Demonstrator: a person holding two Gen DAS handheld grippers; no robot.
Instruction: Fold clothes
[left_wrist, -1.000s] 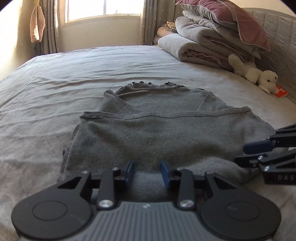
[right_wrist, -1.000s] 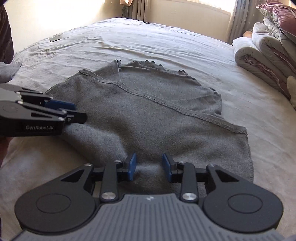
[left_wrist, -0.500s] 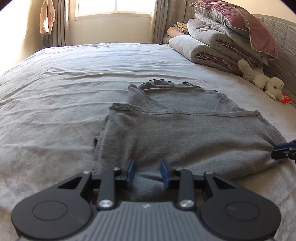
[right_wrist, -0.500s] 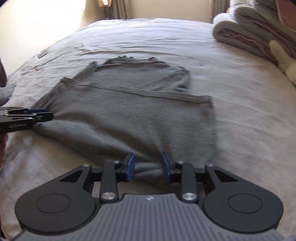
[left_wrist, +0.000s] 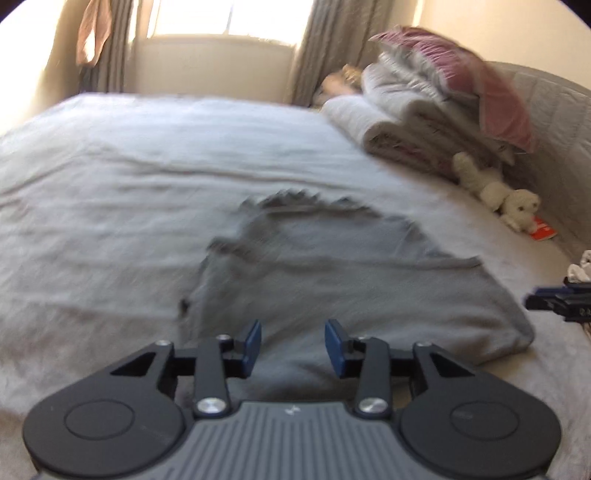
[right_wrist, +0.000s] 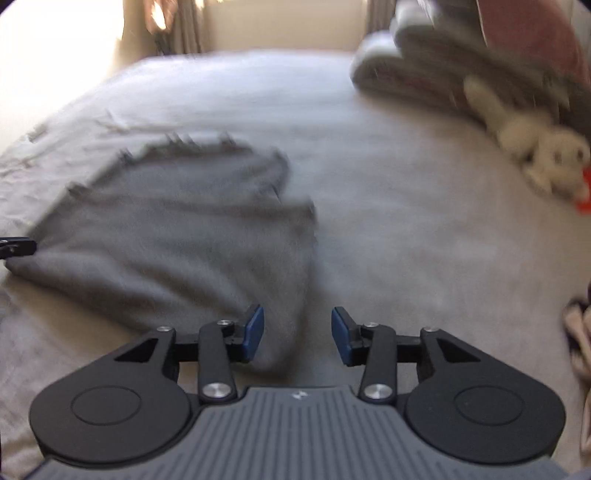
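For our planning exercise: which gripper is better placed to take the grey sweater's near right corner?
Right. The right gripper, jaws just opened, has the grey sweater's corner lying between them; the left gripper, also just opened, has only the near edge's middle between its jaws.

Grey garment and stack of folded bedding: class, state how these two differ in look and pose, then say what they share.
The grey garment lies low, a single folded piece mid-bed; the stack of folded bedding stands tall in several rolled layers at the bed's far right. The garment is dark grey throughout; the stack is paler, with a pink piece on top. Both are folded fabric resting on the bed.
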